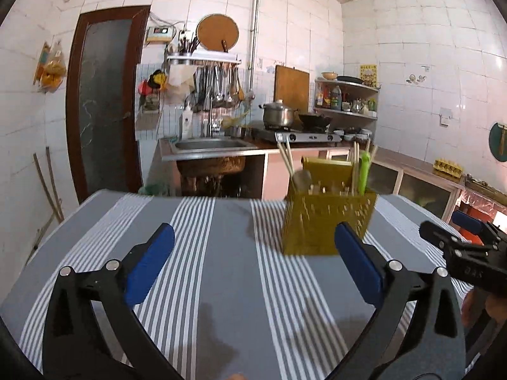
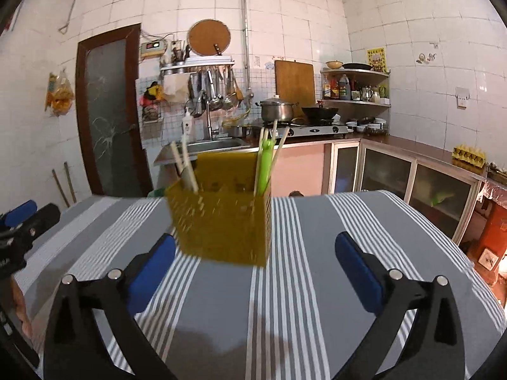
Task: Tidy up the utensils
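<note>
Now, left to right, the left gripper [image 1: 253, 266] hangs with its jaws wide apart and empty over the striped tablecloth [image 1: 221, 253], the yellow holder [image 1: 329, 221] stands upright with chopsticks [image 2: 187, 167] corralled inside, and the right gripper [image 2: 255, 267] gapes empty too.

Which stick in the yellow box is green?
The thick green handle at the right end of the yellow box. The other sticks, the chopsticks, are thin and pale.
</note>
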`<state>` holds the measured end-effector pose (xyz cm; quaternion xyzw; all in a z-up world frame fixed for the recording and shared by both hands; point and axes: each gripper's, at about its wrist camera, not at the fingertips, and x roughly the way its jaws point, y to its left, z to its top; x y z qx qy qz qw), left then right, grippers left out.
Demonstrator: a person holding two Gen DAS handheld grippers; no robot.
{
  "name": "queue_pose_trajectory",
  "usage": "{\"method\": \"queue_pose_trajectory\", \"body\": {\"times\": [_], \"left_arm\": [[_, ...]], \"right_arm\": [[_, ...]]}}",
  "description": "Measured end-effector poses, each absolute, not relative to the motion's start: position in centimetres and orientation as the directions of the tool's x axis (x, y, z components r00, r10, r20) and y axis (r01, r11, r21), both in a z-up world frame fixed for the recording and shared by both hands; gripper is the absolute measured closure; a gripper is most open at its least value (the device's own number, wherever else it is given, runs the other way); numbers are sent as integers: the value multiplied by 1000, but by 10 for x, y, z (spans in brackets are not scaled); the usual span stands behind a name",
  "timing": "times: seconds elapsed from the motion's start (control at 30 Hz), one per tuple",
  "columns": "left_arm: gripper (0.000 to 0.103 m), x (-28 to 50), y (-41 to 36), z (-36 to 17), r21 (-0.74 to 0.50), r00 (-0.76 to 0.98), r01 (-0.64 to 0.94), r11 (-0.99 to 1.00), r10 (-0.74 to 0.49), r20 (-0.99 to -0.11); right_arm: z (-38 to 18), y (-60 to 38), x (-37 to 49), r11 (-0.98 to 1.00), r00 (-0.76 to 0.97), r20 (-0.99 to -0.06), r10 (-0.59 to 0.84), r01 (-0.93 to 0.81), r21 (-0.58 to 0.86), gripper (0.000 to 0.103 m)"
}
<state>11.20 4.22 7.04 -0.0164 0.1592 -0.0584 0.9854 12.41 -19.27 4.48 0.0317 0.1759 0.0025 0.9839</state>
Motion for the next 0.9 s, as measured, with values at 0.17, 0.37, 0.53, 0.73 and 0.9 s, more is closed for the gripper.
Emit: {"method": "queue_pose_trajectory", "body": {"times": [0.17, 0.37, 0.53, 0.73, 0.9], "left_arm": [[5, 82, 46, 48, -74, 949, 97, 993, -114, -293], [5, 72, 37, 24, -3, 968, 57, 998, -56, -246], [5, 64, 35, 17, 21, 972, 56, 998, -50, -227], [5, 66, 30, 11, 42, 964, 80, 996, -66, -256], [5, 70, 29, 8, 45, 957, 92, 995, -75, -280]], "right_arm": [[28, -182, 78, 1000, 949, -315, -10, 19, 24, 4], [17, -176, 58, 999, 967, -252, -37, 43, 17, 4], [8, -178, 57, 999, 964, -266, -21, 31, 33, 4], [3, -187, 58, 996, 962, -274, -20, 42, 74, 4], [2, -184, 57, 997, 963, -269, -25, 43, 62, 4]]}}
